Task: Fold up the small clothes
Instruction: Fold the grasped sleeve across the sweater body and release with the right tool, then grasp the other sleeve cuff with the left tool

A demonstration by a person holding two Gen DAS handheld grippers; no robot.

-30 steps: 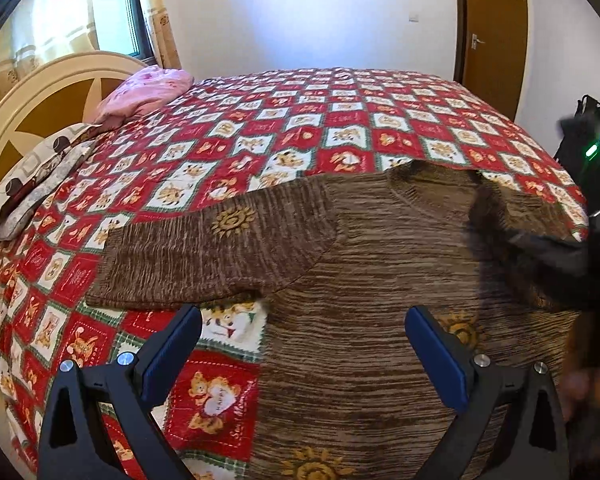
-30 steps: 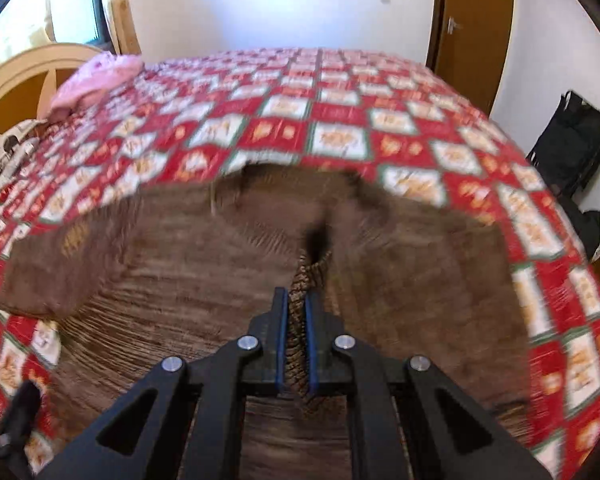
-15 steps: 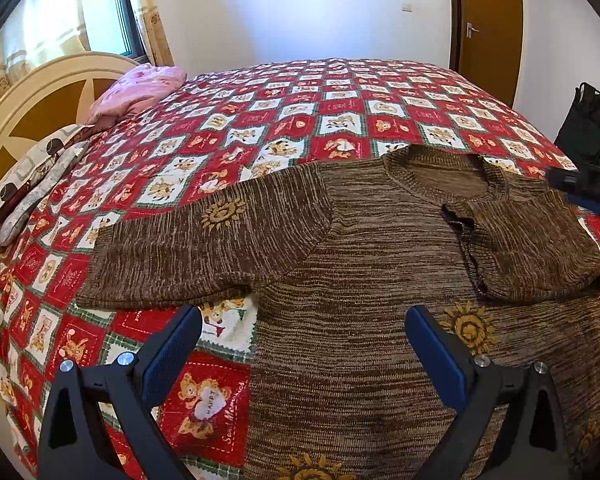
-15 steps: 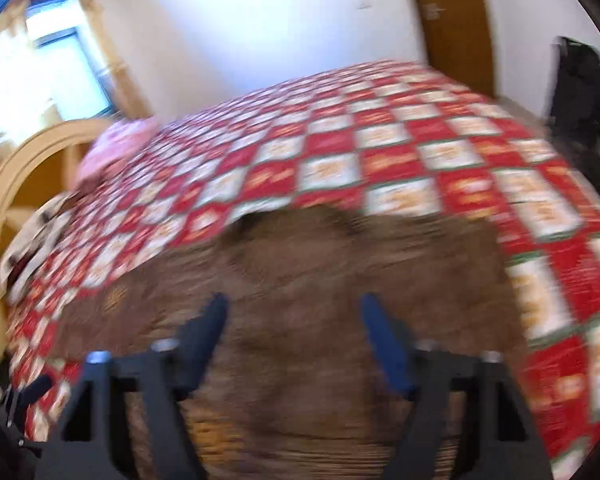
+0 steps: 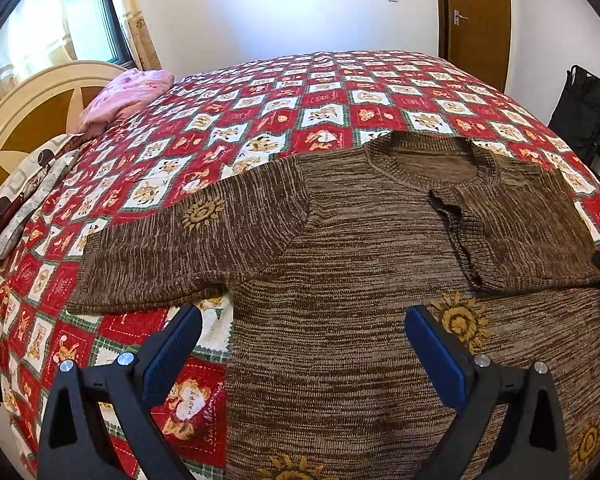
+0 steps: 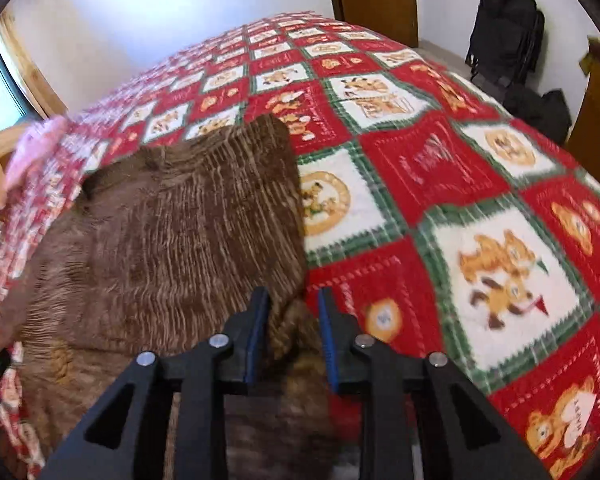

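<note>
Two bits of legible writing on the teddy-bear quilt: "HAPPY" on a bear's heart and "Sweet Memories" beside it, just under the left gripper; "HAPPY" again on a bear at the lower right of the right wrist view.

Spread flat across the near half of the quilt, neckline away: brown knit sweater with sun motifs. Left sleeve stretched out sideways; right sleeve folded in over the chest.

Plenty of bare quilt beyond the collar, towards the pink pillow and the headboard, and wide open squares past the sweater's right edge. Black bag standing off the bed by the wall.

Changed since a second ago: no more pinching the cuff over the chest. Right gripper now out at the sweater's right edge, jaws closing, a bunched fold of knit between them, not squeezed yet.

Left gripper as before: spread wide, holding nothing, hanging over the hem area.
</note>
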